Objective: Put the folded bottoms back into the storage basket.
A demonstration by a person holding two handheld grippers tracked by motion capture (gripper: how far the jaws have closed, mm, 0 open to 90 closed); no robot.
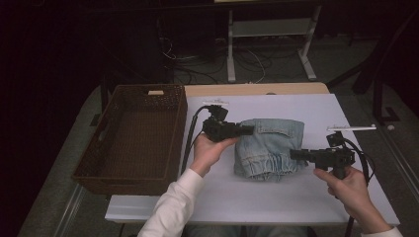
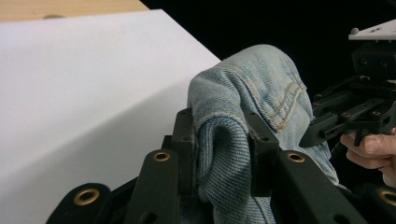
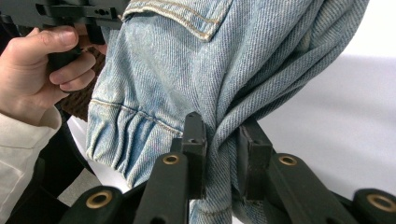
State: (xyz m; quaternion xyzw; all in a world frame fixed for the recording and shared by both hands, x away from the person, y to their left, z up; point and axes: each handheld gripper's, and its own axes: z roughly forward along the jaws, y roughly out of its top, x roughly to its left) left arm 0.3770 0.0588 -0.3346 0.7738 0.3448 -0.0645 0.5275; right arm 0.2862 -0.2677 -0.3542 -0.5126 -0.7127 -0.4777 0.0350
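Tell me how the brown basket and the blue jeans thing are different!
The basket is dark brown woven wicker with stiff walls; the folded denim garment is light blue soft cloth, bunched and creased. The basket sits apart at the left with neither gripper on it, while the denim is pinched by the left gripper and the right gripper. The basket looks bigger than the folded denim. Both are on the same table.
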